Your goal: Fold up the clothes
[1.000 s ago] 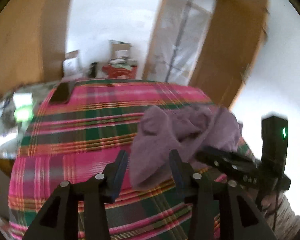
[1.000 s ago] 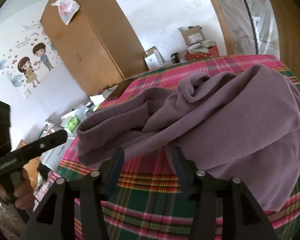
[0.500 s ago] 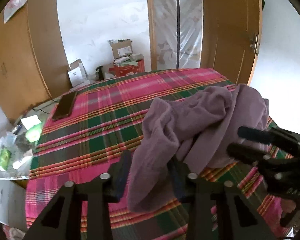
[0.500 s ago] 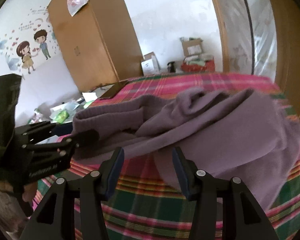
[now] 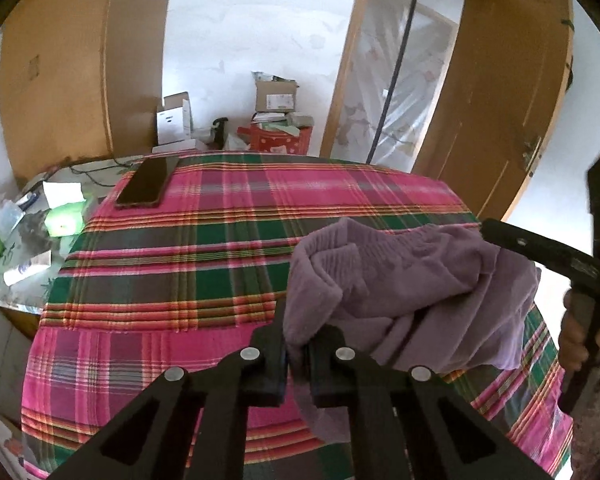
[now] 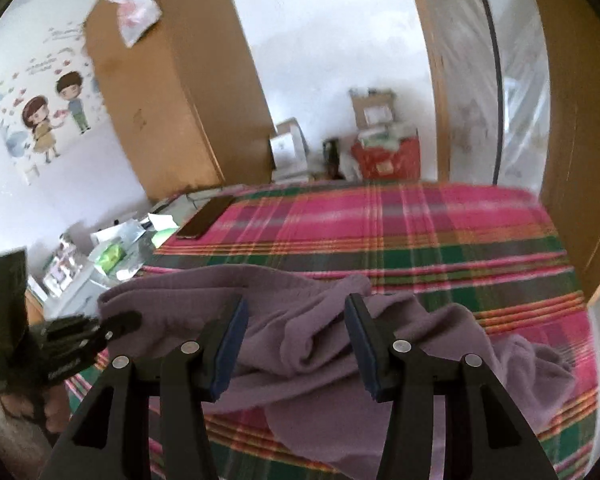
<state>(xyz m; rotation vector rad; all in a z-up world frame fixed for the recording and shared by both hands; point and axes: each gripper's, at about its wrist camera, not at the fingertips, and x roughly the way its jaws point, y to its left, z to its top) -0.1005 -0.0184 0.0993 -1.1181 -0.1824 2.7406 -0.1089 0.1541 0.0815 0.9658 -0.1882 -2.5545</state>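
Here the purple garment (image 5: 412, 280) lies bunched up on the plaid bed (image 5: 204, 248). The left gripper (image 5: 296, 360) has its jaws pinched on one edge. The right gripper (image 6: 296, 344) hangs over it, jaws wide apart. It looks like spreading comes next, so the right one needs an edge too.

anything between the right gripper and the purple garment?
Nothing visible. The right gripper is open right over the purple garment, bunched on the plaid blanket. The left gripper is shut on one edge.

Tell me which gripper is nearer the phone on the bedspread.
Neither clearly. Left gripper clamps the purple garment; right gripper hovers open over it. Phone lies across the bed.
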